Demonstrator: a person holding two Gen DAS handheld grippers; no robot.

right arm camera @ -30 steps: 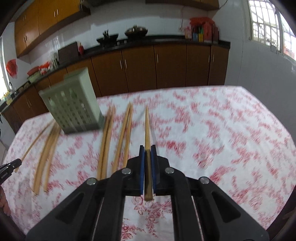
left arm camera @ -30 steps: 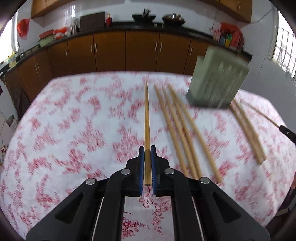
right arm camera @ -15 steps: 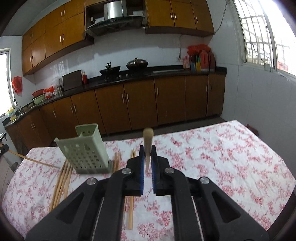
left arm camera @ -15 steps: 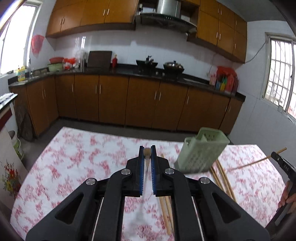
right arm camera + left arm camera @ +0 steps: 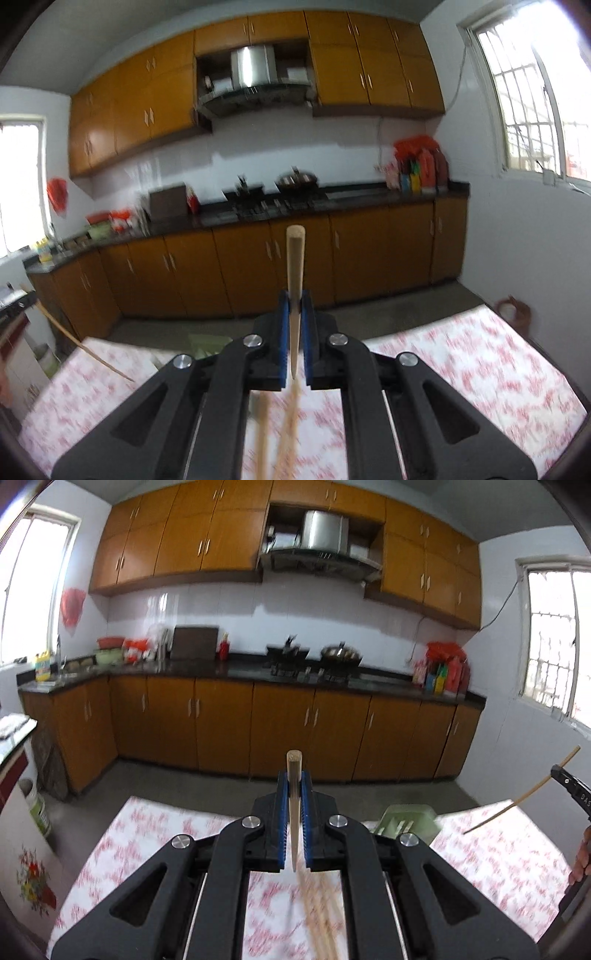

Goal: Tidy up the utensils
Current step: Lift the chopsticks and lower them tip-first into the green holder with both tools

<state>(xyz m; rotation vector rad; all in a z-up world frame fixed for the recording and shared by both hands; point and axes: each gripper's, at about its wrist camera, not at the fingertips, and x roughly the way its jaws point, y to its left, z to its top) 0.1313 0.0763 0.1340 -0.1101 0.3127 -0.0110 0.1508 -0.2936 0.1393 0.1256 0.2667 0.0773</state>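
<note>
My left gripper (image 5: 294, 786) is shut on a wooden chopstick (image 5: 294, 771) that points forward, lifted above the table. My right gripper (image 5: 294, 306) is shut on another wooden chopstick (image 5: 295, 258), also raised. The green slotted utensil holder (image 5: 406, 821) stands on the table just right of the left gripper; only its top (image 5: 207, 341) shows in the right wrist view. Several loose chopsticks (image 5: 321, 908) lie on the cloth below the left gripper and below the right gripper (image 5: 284, 428). The right gripper with its chopstick (image 5: 524, 794) shows at the right edge of the left wrist view.
The table has a white cloth with red flowers (image 5: 147, 834). Brown kitchen cabinets (image 5: 221, 723) and a dark counter with a stove (image 5: 306, 664) run along the far wall. A bucket (image 5: 35, 805) stands on the floor at left.
Both grippers have lifted and tilted up with their chopsticks, from lying along the table to well above it. The holder and loose chopsticks have dropped low in both views.
</note>
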